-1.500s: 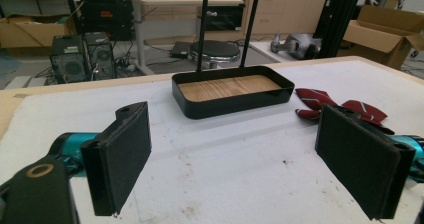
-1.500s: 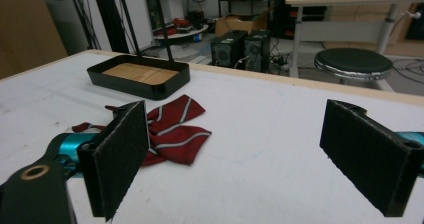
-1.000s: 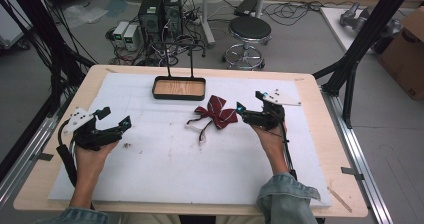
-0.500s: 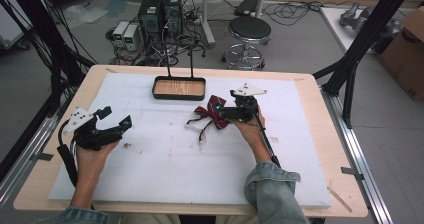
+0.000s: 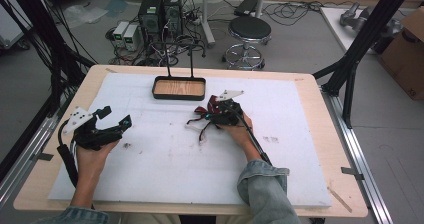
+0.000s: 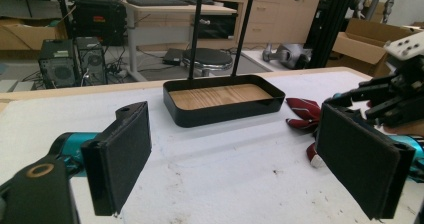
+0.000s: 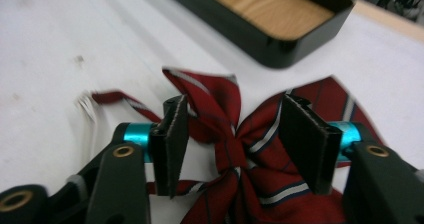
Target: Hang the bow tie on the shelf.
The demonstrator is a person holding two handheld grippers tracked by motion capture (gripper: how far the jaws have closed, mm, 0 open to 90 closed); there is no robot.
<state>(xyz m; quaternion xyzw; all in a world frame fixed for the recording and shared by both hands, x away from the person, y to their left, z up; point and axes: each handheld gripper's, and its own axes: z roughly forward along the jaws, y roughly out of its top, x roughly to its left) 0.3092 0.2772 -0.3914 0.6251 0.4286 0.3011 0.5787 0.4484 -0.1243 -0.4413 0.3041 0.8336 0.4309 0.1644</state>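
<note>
At table centre, the right gripper (image 7: 232, 144) is closing its half-spread jaws around a red bow tie (image 7: 235, 134), the pads not yet pressing; a tray (image 5: 178, 88) is sitting at its eleven o'clock. The left gripper (image 6: 245, 159) is resting wide open.

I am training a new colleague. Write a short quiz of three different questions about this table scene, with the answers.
1. True or false: the red striped bow tie lies inside the black tray.
2. Which tongs have the bow tie between their jaws? A) left tongs B) right tongs
3. What material shows in the bottom of the tray?

Key:
1. False; it lies on the white mat, beside the tray.
2. B; the jaws have just been closing around its knot.
3. Wood.
</note>
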